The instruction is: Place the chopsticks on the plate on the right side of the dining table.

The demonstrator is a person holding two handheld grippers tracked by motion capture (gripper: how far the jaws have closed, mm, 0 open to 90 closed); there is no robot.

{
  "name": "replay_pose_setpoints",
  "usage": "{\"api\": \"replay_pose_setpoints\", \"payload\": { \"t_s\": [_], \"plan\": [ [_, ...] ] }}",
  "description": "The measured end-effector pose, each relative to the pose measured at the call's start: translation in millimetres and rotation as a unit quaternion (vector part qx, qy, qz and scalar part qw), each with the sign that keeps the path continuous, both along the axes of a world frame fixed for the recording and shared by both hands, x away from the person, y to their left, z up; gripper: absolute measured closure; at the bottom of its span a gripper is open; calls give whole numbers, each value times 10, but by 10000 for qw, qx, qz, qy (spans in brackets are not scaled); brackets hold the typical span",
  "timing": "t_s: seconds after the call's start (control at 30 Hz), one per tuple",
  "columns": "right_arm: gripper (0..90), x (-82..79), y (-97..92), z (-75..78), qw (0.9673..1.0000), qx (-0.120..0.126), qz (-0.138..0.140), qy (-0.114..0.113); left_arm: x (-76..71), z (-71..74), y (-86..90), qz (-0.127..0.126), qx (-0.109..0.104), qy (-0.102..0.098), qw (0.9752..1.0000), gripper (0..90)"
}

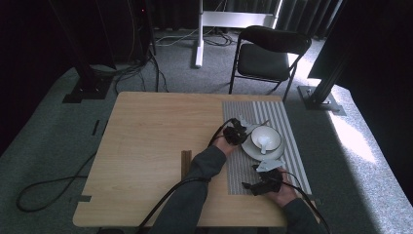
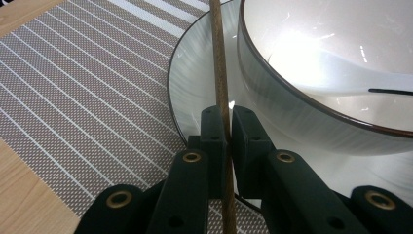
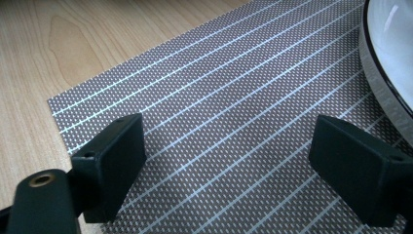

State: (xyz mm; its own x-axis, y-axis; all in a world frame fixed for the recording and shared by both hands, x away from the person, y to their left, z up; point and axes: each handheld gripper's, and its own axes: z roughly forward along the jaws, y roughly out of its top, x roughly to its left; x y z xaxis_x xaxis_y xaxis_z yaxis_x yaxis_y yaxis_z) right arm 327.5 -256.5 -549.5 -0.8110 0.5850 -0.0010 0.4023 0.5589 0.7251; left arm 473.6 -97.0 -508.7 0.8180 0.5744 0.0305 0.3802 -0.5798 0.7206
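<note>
Left tongs (image 2: 227,127) pinch thin wooden stick (image 2: 220,68), prob. a chopstick, beside bowl (image 2: 311,63); right tongs (image 3: 229,165) spread.

One bowl (image 1: 265,137), one plate (image 1: 249,149), one spoon (image 1: 263,143), one chopstick (image 2: 220,73), one striped placemat (image 1: 282,117), one chair (image 1: 269,51).

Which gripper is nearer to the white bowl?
Left. The left gripper is right beside the bowl, shut on a wooden stick over the plate. The right gripper is open above the striped mat, farther away.
</note>
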Motion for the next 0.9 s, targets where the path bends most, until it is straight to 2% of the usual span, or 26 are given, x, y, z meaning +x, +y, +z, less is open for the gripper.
{"api": "replay_pose_setpoints", "payload": {
  "t_s": [0.3, 0.53, 0.9],
  "plan": [
    [125, 0, 0, 0, 10000, -1, -1, -1, -9, -16, 11, 46, -8, 24, 10000, 785],
    [125, 0, 0, 0, 10000, 0, 2, -4, -14, 45, 63, 67, -105, -4, 9999, 737],
    [125, 2, -1, 1, 10000, -8, 9, -16, -71, 173, 236, 109, -243, 71, 9996, 652]
  ]
}}
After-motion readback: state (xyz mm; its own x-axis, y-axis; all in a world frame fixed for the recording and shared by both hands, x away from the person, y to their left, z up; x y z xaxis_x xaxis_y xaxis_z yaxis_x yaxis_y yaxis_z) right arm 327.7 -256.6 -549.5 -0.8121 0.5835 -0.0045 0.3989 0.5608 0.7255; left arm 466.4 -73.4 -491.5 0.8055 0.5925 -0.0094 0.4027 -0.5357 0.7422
